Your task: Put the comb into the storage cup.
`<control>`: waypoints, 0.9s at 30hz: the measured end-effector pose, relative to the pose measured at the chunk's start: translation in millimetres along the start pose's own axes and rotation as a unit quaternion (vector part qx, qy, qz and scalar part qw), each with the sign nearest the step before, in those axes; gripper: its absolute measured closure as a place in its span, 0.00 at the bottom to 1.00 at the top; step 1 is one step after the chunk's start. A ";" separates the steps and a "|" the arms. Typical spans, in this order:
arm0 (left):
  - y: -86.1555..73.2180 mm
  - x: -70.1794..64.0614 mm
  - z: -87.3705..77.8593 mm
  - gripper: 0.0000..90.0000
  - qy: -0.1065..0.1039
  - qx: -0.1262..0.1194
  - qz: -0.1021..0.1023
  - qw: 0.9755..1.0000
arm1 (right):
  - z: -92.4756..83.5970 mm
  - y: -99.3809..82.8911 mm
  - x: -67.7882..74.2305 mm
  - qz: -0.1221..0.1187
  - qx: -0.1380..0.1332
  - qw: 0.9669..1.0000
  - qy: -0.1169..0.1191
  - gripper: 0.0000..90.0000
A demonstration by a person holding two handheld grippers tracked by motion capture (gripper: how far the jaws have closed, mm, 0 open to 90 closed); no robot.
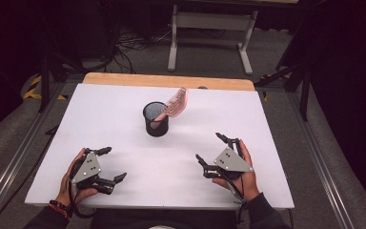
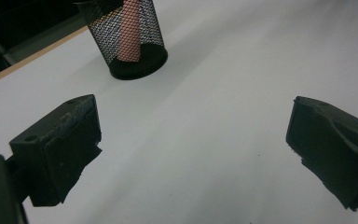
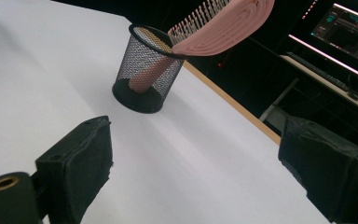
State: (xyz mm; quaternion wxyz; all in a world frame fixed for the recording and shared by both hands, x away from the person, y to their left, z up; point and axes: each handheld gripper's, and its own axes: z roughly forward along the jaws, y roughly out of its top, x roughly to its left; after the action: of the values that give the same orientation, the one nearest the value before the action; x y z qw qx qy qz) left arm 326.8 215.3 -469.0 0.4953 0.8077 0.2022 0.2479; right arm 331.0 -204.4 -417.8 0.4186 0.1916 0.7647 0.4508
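Note:
A black mesh cup [image 1: 156, 119] stands upright near the middle of the white table [image 1: 124, 143]. A pink hairbrush [image 1: 175, 104] sits in it handle down, its head leaning out over the rim to the right. The cup [image 2: 127, 39] is far ahead of the left jaws, with the pink handle [image 2: 129, 30] behind the mesh. In the right gripper view the cup [image 3: 147, 70] and brush head [image 3: 223, 23] lie beyond the jaws. My left gripper [image 1: 110, 164] rests open near the front left. My right gripper [image 1: 208, 148] rests open at the front right. Both are empty.
A wooden strip [image 1: 169, 81] runs along the table's far edge. Beyond it are a white table frame [image 1: 209, 28] and floor cables. Metal rails flank the table. A lit monitor [image 3: 349, 28] glows at the right in the right gripper view.

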 end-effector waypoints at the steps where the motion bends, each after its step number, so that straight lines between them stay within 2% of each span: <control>1: 0.0 0.1 0.1 0.05 0.000 0.000 0.000 1.000 | -0.4 -2.3 0.2 0.001 0.002 1.000 0.001 0.12; 27: 0.0 -0.3 0.6 0.05 -0.003 0.000 -0.001 1.000 | -16.3 -29.6 -8.9 0.031 0.022 0.999 -0.023 0.11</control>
State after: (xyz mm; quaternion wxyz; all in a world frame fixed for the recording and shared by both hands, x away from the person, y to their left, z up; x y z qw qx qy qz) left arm 326.9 214.7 -469.3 0.4961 0.8082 0.2016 0.2451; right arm 325.4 -234.4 -434.8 0.4175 0.2346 0.7586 0.4418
